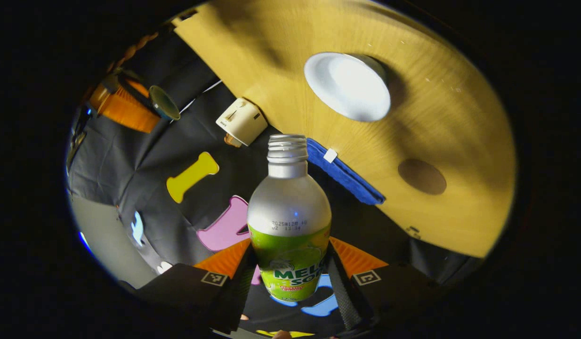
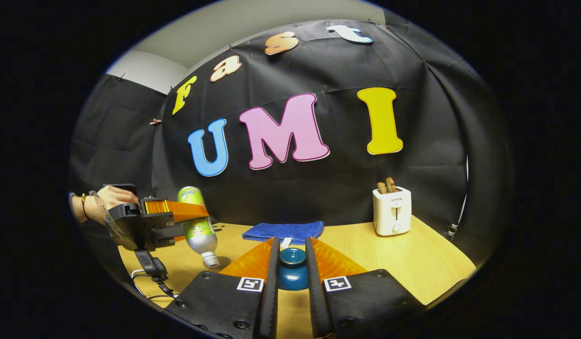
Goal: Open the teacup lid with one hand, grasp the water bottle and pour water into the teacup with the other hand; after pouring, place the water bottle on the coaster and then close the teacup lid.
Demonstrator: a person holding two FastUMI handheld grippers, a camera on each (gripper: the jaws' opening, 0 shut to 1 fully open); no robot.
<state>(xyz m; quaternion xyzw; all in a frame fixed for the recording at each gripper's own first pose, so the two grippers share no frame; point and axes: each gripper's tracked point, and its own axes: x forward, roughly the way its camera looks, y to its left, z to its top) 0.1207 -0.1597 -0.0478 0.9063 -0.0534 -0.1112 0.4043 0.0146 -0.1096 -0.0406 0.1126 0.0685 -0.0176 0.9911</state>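
Left gripper view: the left gripper (image 1: 290,278) clamps the water bottle (image 1: 289,221) between its two fingers, one pressing on each side of the labelled lower body. The bottle has no cap; its threaded mouth points toward 12 o'clock in the view. The scene is strongly rotated, with the wooden table (image 1: 460,141) occupying the sector from 12 to 4 o'clock. On it, at about 1 o'clock from the bottle mouth, stands the white teacup (image 1: 347,87), open and seen from above. A round brown coaster (image 1: 422,176) lies at 3 o'clock from the bottle mouth, well apart from the cup. A folded blue cloth (image 1: 342,172) lies along the table edge just beside the bottle neck, and a white toaster (image 1: 242,121) sits at 10 o'clock. Farther off at 10 o'clock the other gripper carries the teacup lid (image 1: 164,102).

Right gripper view: the right gripper (image 2: 292,278) pinches the teacup lid (image 2: 293,270), a dark blue piece with a round knob, between its fingers at 6 o'clock. At 9 o'clock a hand (image 2: 109,200) holds the left gripper (image 2: 177,219), which grips the water bottle (image 2: 198,226) tilted with its mouth down, near the table (image 2: 413,254) surface; whether liquid is flowing cannot be told. The blue cloth (image 2: 283,230) lies at the rear table edge, just beyond the lid. The toaster (image 2: 391,209), with two slices in its slots, stands at 3 o'clock.
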